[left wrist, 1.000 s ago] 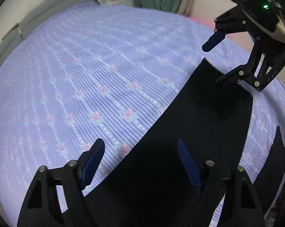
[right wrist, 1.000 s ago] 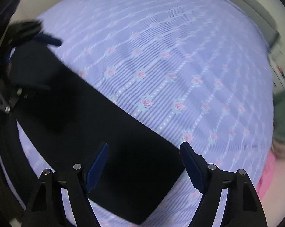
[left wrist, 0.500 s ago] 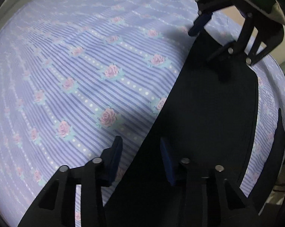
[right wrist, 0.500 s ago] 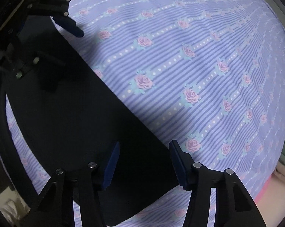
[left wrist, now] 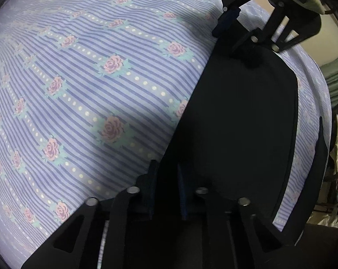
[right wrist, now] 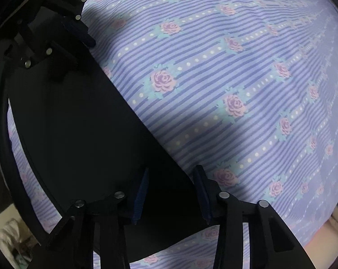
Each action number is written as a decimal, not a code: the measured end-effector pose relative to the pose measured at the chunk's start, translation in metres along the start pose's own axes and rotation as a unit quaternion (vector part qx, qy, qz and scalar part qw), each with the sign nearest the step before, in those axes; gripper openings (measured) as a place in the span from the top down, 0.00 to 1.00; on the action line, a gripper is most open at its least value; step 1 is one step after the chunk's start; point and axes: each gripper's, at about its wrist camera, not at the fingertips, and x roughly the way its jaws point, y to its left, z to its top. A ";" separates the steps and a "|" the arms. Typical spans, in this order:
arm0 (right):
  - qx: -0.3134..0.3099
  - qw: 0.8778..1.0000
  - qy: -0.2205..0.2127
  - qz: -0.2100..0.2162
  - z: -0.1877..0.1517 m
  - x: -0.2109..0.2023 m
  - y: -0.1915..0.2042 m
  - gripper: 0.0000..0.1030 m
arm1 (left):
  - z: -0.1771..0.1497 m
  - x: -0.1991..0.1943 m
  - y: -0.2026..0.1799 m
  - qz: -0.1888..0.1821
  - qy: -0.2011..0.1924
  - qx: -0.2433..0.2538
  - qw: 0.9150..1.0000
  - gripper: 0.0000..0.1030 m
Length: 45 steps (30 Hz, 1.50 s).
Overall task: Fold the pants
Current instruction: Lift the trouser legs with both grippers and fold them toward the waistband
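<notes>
- Lavender striped bedsheet [left wrist: 83, 71] with pink roses and rows of white dots covers the bed in both wrist views; it carries everything seen.
- One pair of black pants [left wrist: 236, 116] lies flat on the sheet as a long dark panel, its straight edge running diagonally from one pair of tongs to the other. In the right wrist view the same pants [right wrist: 74, 123] fill the lower left.
- A second, narrow dark strip [left wrist: 321, 157] lies beside the panel near the bed's edge, with a band of sheet between them; whether it belongs to the pants cannot be told.
- Two tongs are in view, one at each end of the panel's edge.
- Left tongs [left wrist: 166, 190]: down at the pants' edge, the two blue pads close together with a narrow gap; dark cloth sits between them, but a firm pinch cannot be told.
- Right tongs [right wrist: 171, 192]: down over the pants' corner, the two pads well apart, cloth lying between them, ungripped.
</notes>
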 end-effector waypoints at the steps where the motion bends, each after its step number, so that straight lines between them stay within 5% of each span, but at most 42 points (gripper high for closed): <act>1: -0.005 1.000 0.002 -0.004 -0.001 0.000 0.001 0.71 | -0.001 0.000 0.000 -0.002 0.001 0.001 1.000 0.93; 3: -0.012 1.000 0.005 -0.009 -0.004 0.000 0.003 0.91 | -0.004 0.000 0.000 -0.011 -0.002 0.000 1.000 0.95; 6: -0.022 1.000 -0.002 -0.007 -0.009 -0.003 0.011 0.95 | -0.009 -0.005 0.000 -0.015 -0.007 -0.005 1.000 0.95; 22: -0.027 0.997 -0.044 -0.063 -0.069 -0.069 0.089 0.96 | -0.033 -0.077 -0.048 0.018 -0.040 0.023 0.999 0.96; 28: -0.026 0.995 -0.056 -0.081 -0.070 -0.092 0.106 0.96 | -0.061 -0.114 -0.090 0.038 -0.066 0.027 0.997 0.96; 35: -0.027 0.990 -0.078 -0.111 -0.109 -0.130 0.169 0.96 | -0.103 -0.146 -0.158 0.087 -0.102 0.045 0.990 0.96; 45: -0.015 0.980 -0.095 -0.172 -0.171 -0.142 0.273 0.97 | -0.168 -0.144 -0.253 0.122 -0.149 0.027 0.981 0.96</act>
